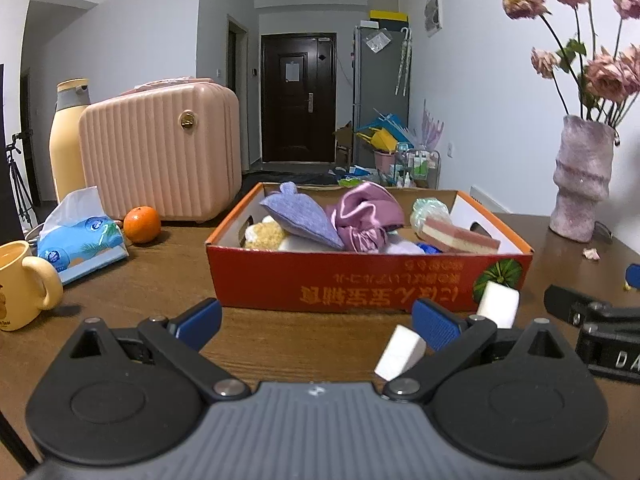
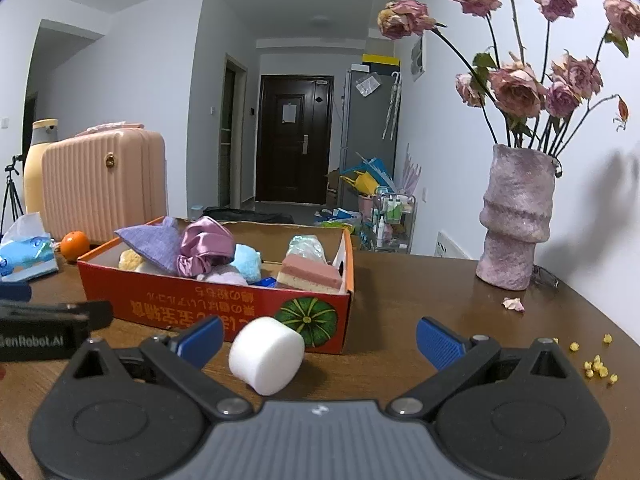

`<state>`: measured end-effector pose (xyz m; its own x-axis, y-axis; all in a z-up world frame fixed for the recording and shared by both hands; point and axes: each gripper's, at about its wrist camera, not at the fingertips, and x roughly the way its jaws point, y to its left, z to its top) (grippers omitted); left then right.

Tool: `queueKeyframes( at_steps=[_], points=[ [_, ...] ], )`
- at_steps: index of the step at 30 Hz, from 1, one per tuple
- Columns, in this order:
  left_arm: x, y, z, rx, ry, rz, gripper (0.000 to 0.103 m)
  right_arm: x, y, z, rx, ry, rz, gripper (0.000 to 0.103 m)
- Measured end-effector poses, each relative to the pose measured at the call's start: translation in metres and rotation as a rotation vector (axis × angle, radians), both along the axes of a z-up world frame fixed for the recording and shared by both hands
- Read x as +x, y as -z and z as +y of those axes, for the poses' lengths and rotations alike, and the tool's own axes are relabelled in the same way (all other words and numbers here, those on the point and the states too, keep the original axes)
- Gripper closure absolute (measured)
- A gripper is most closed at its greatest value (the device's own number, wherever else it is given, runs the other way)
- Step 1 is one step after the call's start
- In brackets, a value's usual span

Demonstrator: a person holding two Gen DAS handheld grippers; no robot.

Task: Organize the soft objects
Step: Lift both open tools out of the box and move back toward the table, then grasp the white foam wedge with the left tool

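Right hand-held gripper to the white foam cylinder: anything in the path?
Nothing visible. The white foam cylinder lies on bare table just ahead of the open right hand-held gripper, toward its left finger. The orange box sits behind it, not between.

Your left gripper (image 1: 316, 322) hangs wide open and empty over the wooden table (image 1: 168, 280), facing a red cardboard box (image 1: 360, 280) heaped with cloths and sponges. A white foam block (image 1: 400, 352) lies just inside the right finger; another (image 1: 498, 304) sits against the box. An orange (image 1: 141, 224) rests far left.
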<state>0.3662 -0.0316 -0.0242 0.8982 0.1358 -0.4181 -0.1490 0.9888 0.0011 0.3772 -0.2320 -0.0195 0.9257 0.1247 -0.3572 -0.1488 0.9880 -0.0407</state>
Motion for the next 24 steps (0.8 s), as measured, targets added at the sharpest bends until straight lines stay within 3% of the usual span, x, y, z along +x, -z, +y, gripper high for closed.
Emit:
queueKeyframes(
  at_steps=[16,19,24],
  points=[
    [0.03,0.029,-0.039,0.05,0.086,0.111,0.002,0.018,0.013,-0.042,0.03,0.037,0.063,0.0],
    [0.04,0.033,-0.043,0.063,0.095,0.129,0.01,0.024,0.017,-0.048,0.034,0.047,0.082,0.0],
    [0.054,0.038,-0.043,0.046,0.138,0.163,0.036,0.031,0.024,-0.052,0.047,0.053,0.106,0.0]
  ],
)
